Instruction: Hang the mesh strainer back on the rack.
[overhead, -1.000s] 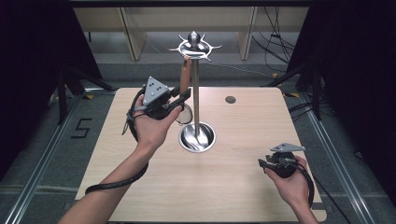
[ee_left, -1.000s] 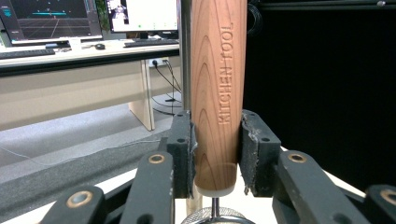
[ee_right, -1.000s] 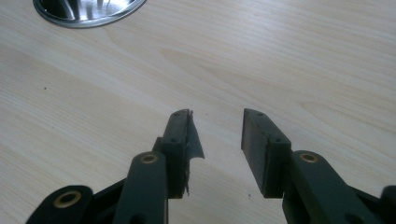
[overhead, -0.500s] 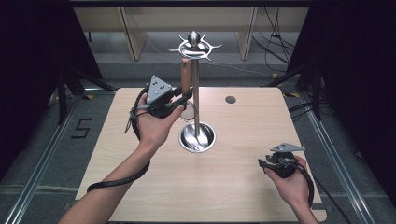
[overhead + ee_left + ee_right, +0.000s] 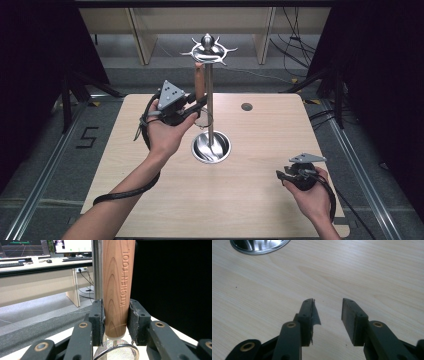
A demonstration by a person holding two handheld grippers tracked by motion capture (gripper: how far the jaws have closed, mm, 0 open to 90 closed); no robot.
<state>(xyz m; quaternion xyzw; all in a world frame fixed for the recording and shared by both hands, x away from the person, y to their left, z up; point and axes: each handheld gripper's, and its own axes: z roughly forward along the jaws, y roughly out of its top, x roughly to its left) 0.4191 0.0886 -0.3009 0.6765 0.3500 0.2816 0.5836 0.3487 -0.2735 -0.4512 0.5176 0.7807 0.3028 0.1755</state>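
Left gripper (image 5: 116,322) clamping wooden handle (image 5: 117,287) of strainer, pads pressing both sides near handle's lower end. Handle standing upright, just beside steel pole (image 5: 209,107) of rack, under hook crown (image 5: 208,49). Mesh ring (image 5: 117,352) hanging below handle, above table (image 5: 260,200). Right gripper (image 5: 328,315) hovering low over table, jaws apart, gripping nothing, well apart from rack base (image 5: 211,148).

The wooden handle (image 5: 116,287) runs past the top edge.

Even overhead light, black surrounds, glare on steel base (image 5: 211,148), soft focus up close
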